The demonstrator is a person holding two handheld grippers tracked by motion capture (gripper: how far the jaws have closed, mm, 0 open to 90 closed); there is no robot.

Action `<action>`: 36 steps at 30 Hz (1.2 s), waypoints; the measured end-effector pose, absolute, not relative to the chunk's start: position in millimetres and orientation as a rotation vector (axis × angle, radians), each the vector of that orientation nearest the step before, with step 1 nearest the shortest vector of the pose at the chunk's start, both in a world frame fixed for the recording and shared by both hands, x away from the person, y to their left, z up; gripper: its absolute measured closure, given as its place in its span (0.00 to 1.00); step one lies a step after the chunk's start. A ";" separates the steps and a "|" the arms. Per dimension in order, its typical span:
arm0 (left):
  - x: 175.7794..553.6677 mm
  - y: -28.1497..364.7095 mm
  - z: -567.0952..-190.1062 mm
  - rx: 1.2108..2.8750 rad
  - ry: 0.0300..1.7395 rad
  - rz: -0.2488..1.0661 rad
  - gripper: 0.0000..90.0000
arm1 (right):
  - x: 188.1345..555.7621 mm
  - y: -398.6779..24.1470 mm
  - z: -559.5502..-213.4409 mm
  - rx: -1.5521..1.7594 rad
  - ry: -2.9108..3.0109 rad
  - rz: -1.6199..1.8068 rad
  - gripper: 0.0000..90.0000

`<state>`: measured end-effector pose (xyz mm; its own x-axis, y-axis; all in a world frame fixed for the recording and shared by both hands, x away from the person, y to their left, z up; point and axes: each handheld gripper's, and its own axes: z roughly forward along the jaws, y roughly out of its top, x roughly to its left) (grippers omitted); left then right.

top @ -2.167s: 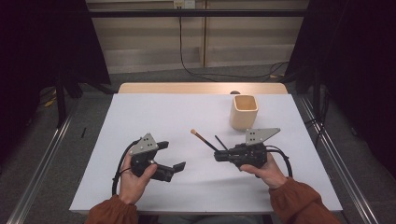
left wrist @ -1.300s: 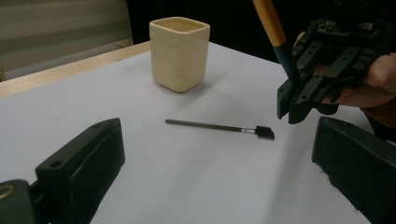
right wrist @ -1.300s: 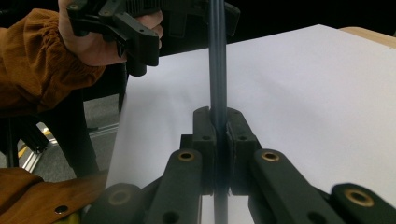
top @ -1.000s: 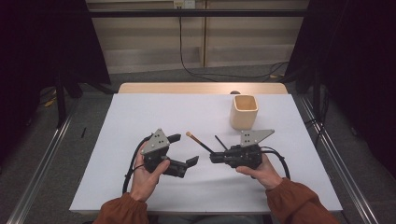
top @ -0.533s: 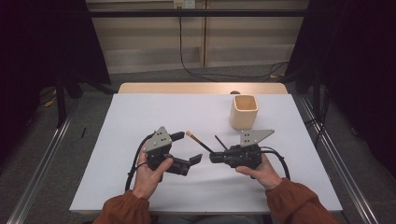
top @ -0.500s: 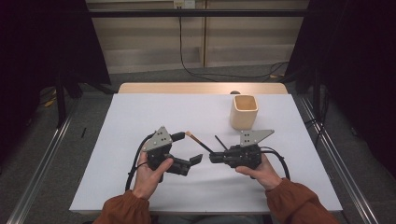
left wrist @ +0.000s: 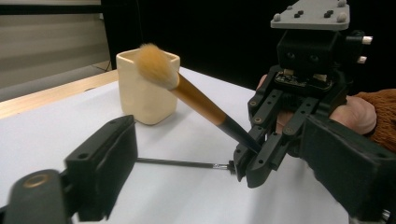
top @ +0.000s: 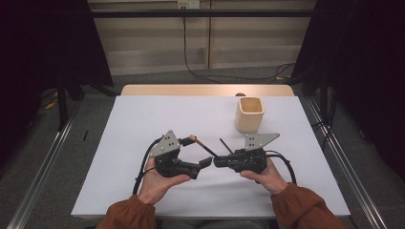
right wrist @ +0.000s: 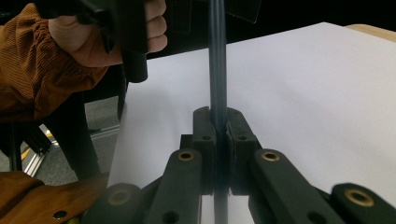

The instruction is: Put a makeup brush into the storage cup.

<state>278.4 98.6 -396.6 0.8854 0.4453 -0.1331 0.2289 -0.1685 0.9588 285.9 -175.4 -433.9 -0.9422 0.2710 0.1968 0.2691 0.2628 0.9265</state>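
A makeup brush (top: 200, 145) with a tan tuft and a wooden-to-black handle slants up off the white table (top: 143, 119). My right gripper (top: 217, 161) is shut on the black end of its handle (right wrist: 217, 60), and the jaws pinch it tight. My left gripper (top: 197, 151) faces the right one, open. Its jaws have just been closing, with the brush (left wrist: 196, 100) in the gap between them and neither pad touching it. The right gripper (left wrist: 247, 168) stands just beyond, between my left jaws.
A cream square cup (top: 249, 114) stands upright behind the right gripper, toward the table's back right. A thin black brush (top: 225, 145) lies flat on the table between the cup and the grippers. The table's wooden far edge (top: 205, 89) runs behind.
The left hand has moved right, bringing its gripper up to the brush. The right hand shifted slightly left early on, then held still with the brush.
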 end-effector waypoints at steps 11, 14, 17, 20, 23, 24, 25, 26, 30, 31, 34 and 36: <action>283.9 92.5 -393.6 1.733 0.558 0.132 0.51 | 284.4 -175.7 -435.5 0.546 2.469 1.835 0.94; 284.2 94.2 -393.1 1.738 0.578 0.122 0.58 | 284.7 -176.5 -435.9 0.558 2.465 1.837 0.94; 285.5 96.7 -393.4 1.709 0.595 0.104 0.63 | 284.9 -176.8 -436.1 0.558 2.465 1.833 0.94; 285.5 99.4 -392.6 1.701 0.600 0.101 0.68 | 285.4 -177.3 -436.3 0.561 2.466 1.828 0.94; 286.1 101.9 -391.8 1.679 0.615 0.097 0.72 | 285.5 -177.4 -436.5 0.562 2.468 1.827 0.94; 286.9 102.8 -391.7 1.679 0.619 0.092 0.73 | 285.5 -177.2 -436.6 0.560 2.472 1.825 0.94; 287.2 103.5 -391.8 1.677 0.622 0.090 0.73 | 285.4 -176.9 -436.8 0.554 2.475 1.825 0.94; 287.3 104.0 -392.0 1.674 0.626 0.081 0.74 | 285.3 -176.7 -437.2 0.554 2.479 1.819 0.94; 287.1 104.1 -391.6 1.669 0.632 0.066 0.79 | 286.2 -176.5 -438.5 0.556 2.483 1.818 0.94; 287.1 104.2 -391.4 1.668 0.631 0.063 0.80 | 286.3 -176.3 -438.8 0.556 2.485 1.820 0.94; 286.3 104.3 -390.2 1.665 0.623 0.063 0.81 | 285.7 -176.4 -439.0 0.553 2.484 1.830 0.94; 285.9 104.4 -389.7 1.661 0.623 0.054 0.82 | 285.9 -176.0 -438.9 0.551 2.484 1.833 0.94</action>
